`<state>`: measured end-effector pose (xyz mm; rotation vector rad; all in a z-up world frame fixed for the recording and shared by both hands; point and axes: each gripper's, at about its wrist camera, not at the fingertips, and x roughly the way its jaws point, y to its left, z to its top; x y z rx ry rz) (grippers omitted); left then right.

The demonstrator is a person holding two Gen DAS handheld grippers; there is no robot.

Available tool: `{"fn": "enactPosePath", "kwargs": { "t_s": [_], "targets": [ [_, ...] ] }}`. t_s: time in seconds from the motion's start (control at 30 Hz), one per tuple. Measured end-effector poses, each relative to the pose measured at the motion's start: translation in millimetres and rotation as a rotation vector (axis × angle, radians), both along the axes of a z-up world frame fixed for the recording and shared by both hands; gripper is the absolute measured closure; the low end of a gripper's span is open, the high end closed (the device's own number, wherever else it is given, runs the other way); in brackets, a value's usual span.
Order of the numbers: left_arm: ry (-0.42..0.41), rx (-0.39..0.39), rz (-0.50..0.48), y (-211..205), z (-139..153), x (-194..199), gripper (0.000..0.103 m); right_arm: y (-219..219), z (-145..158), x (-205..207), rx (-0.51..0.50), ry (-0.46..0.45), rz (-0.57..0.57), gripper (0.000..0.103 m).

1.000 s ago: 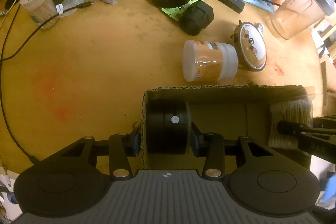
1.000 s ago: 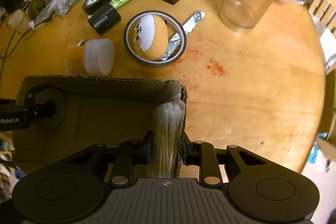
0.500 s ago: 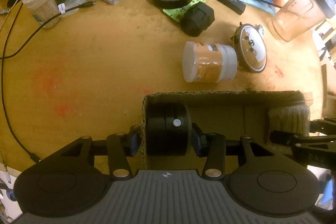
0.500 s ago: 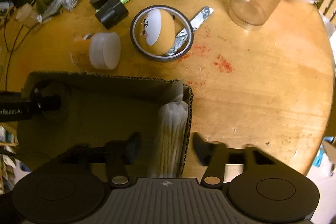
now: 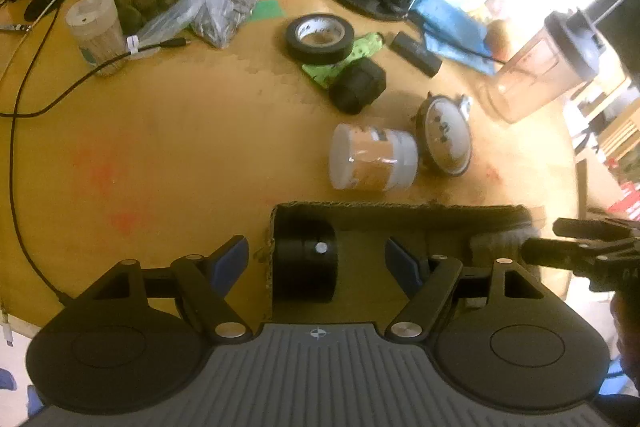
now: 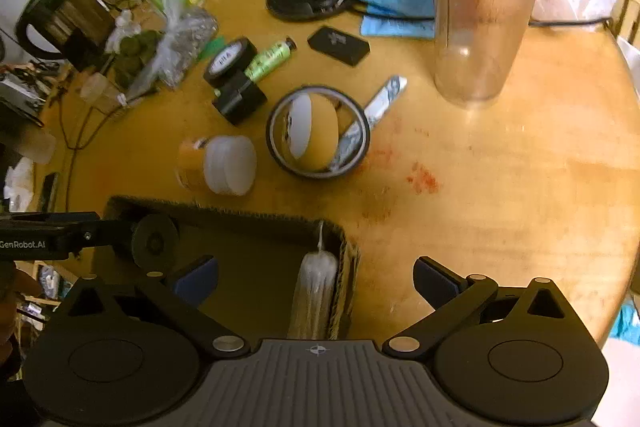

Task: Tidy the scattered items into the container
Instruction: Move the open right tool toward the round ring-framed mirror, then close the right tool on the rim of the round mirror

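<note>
A black cylinder point(image 5: 305, 263) is seen lying in the cardboard box point(image 5: 400, 207), between the opening left tongs point(image 5: 316, 261), untouched. A cotton-swab pack point(image 6: 314, 291) is seen between the widening right tongs point(image 6: 316, 279), likewise free, on the worktop point(image 6: 500, 187).

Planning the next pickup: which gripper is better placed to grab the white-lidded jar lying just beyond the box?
Left, probably. The jar lies straight ahead of the left gripper, whose jaws are opening with nothing gripped.

Your right gripper point(image 6: 316, 277): jaws opening, pads clear of clear-wrapped bundle of cotton swabs point(image 6: 314, 291) standing against right wall inside brown cardboard box point(image 6: 224, 217). Black cylindrical roll point(image 6: 154, 243) at box's left end. White-lidded orange jar point(image 6: 224, 165) beyond box.
</note>
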<state>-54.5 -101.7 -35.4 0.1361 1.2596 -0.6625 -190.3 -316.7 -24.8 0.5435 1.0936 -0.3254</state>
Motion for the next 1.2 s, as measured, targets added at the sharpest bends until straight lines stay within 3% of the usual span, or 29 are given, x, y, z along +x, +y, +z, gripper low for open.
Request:
{"fn": "enactPosePath", "kwargs": {
  "t_s": [0.53, 1.2],
  "targets": [
    [-0.036, -0.021, 0.081, 0, 15, -11, 0.028, -42, 1, 24, -0.078, -0.064, 0.07, 0.0],
    [-0.033, 0.003, 0.23, 18, 22, -34, 0.027, -37, -37, 94, -0.179, -0.124, 0.435, 0.0]
  ]
}}
